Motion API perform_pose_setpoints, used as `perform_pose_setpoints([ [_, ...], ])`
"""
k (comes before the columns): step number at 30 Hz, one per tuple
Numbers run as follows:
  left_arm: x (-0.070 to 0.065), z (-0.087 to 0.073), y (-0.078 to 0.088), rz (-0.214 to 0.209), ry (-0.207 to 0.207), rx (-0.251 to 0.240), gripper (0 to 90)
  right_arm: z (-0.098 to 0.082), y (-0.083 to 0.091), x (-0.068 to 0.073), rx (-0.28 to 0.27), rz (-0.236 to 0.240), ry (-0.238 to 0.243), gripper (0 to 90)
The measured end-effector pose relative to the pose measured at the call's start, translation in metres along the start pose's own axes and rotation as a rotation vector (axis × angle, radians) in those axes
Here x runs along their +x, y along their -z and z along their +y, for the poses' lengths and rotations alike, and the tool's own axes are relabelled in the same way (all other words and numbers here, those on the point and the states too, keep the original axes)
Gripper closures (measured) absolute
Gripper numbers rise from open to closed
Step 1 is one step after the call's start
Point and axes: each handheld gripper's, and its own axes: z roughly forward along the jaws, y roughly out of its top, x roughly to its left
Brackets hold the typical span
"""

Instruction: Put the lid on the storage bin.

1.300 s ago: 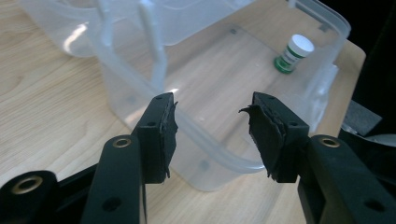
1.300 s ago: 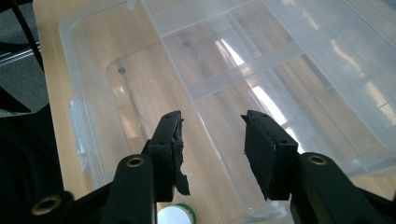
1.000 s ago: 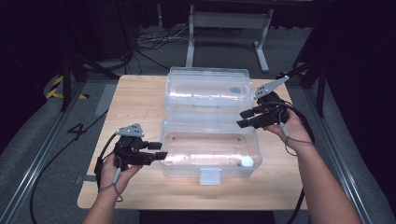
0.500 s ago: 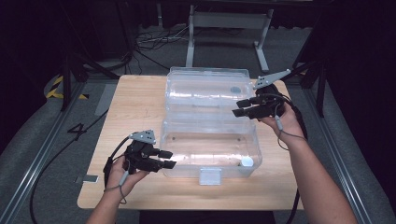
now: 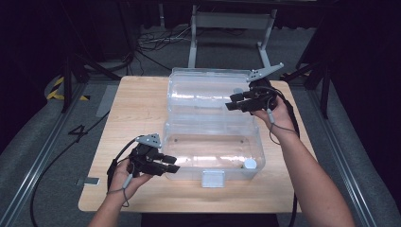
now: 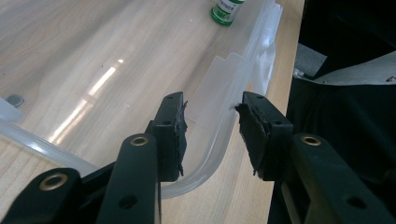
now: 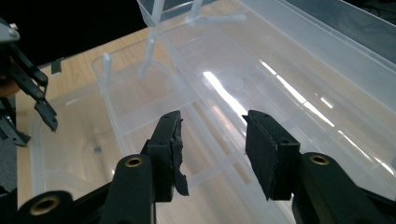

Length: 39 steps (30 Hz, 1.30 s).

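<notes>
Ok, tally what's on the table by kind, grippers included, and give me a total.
Clear plastic box with its lid open: 1
Small bottle with a white cap, inside the box: 1
Handheld grippers, left gripper and right gripper: 2
Total: 4

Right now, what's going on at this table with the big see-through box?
A person works on an open clear plastic box on a wooden table with a handheld gripper in each hand. The left gripper is at the box's near left corner; its jaws have just been closing, with the rim between them but not yet pinched. The right gripper hovers with jaws apart over the raised lid. A small bottle stands inside the box.
</notes>
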Motion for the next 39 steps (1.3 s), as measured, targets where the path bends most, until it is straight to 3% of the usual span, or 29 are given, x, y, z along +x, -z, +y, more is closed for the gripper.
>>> perform_pose_setpoints([
  [4, 0.000, 0.000, -0.002, -0.008, -0.003, 0.013, 63.7, 0.004, -0.004, -0.001, -0.009, -0.015, -0.001, 54.4],
  [12, -0.002, 0.001, -0.007, -0.027, -0.004, 0.043, 67.8, 0.010, -0.021, 0.001, 0.048, -0.032, 0.018, 56.6],
  [17, -0.003, 0.002, -0.011, -0.030, -0.012, 0.061, 69.9, 0.009, -0.028, 0.000, 0.088, -0.032, 0.016, 62.3],
  [19, -0.002, 0.002, -0.011, -0.031, -0.010, 0.061, 70.1, 0.009, -0.031, 0.001, 0.103, -0.053, 0.024, 66.0],
  [21, -0.002, 0.002, -0.011, -0.032, -0.010, 0.062, 70.2, 0.008, -0.032, 0.001, 0.112, -0.061, 0.011, 69.2],
  [25, -0.003, 0.002, -0.011, -0.032, -0.010, 0.063, 70.5, 0.007, -0.032, -0.004, 0.104, -0.018, -0.022, 72.6],
  [29, -0.002, 0.002, -0.011, -0.037, -0.008, 0.063, 70.6, 0.007, -0.032, -0.003, 0.103, -0.006, -0.013, 74.5],
  [34, -0.002, 0.002, -0.011, -0.039, -0.005, 0.064, 70.7, 0.007, -0.031, 0.001, 0.110, -0.023, 0.017, 75.5],
  [39, -0.002, 0.002, -0.011, -0.039, -0.003, 0.065, 70.7, 0.006, -0.029, 0.005, 0.114, -0.037, 0.016, 76.4],
])
